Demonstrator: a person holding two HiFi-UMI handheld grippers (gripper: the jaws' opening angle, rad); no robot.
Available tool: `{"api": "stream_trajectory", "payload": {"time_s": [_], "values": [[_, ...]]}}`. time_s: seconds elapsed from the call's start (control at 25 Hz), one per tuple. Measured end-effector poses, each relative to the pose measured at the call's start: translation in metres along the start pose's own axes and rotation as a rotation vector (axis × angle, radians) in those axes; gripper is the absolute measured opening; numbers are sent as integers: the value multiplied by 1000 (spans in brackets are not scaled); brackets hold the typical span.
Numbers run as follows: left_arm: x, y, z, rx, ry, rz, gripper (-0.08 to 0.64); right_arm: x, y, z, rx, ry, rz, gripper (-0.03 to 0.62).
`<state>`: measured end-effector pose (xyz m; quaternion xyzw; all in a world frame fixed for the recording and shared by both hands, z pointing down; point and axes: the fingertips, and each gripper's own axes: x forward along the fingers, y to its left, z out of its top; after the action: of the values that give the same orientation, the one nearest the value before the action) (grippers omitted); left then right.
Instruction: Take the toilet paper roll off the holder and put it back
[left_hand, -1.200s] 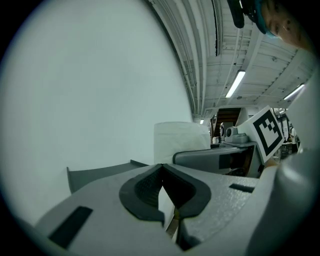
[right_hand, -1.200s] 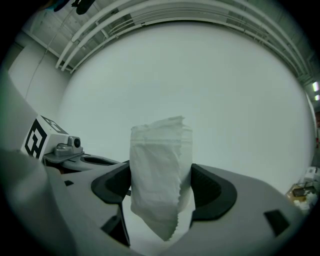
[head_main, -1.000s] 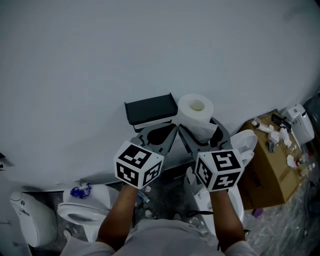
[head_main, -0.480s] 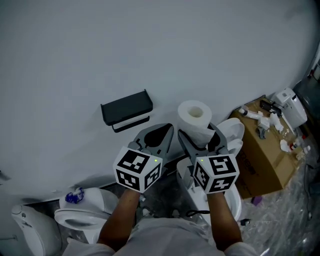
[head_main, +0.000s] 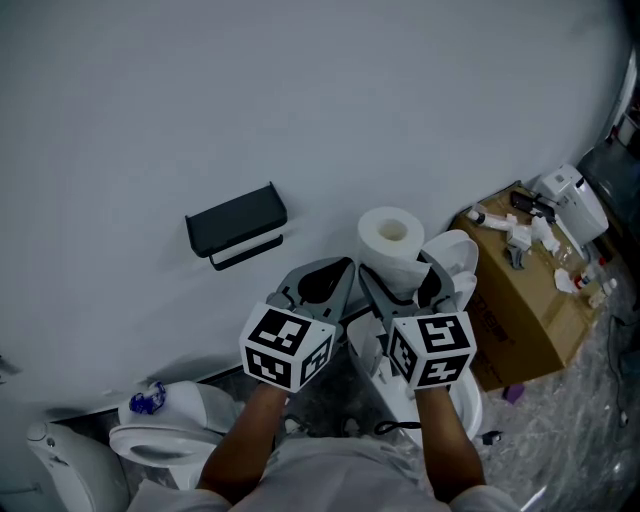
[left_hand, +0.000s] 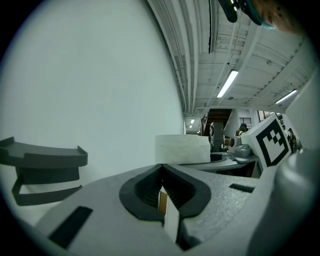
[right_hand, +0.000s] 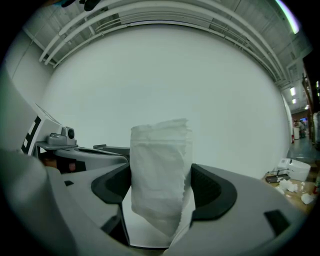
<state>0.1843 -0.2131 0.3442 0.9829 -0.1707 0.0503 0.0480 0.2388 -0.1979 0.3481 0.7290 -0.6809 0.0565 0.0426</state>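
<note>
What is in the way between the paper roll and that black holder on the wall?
Nothing visible. The toilet paper roll, held in the right gripper, has only bare wall between it and the holder. The left gripper, shut and empty, sits below that line.

This looks like a big work hall with a pretend bathroom in it, not a home. A black toilet paper holder (head_main: 235, 222) hangs on a plain white wall (head_main: 300, 100). A white toilet (head_main: 160, 432) stands loose on the grey floor (head_main: 575, 440), with more beside it. A cardboard box (head_main: 535, 320) holds odds and ends. Long tube lights (left_hand: 227, 84) and pipes (left_hand: 192, 60) run along the high ceiling.
</note>
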Motion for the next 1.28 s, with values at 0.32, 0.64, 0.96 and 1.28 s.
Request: {"api": "stream_trajectory", "payload": {"time_s": [0.32, 0.64, 0.96, 1.28], "values": [[1, 2, -1, -10, 3, -3, 3, 2, -1, -1, -4, 3, 4, 360], [0, 3, -2, -11, 4, -4, 5, 3, 1, -1, -6, 4, 7, 360], [-6, 2, 0, -8, 1, -3, 5, 1, 6, 2, -6, -3, 17, 360], [-14, 9, 5, -8, -9, 17, 3, 7, 19, 7, -16, -8, 46, 360]]}}
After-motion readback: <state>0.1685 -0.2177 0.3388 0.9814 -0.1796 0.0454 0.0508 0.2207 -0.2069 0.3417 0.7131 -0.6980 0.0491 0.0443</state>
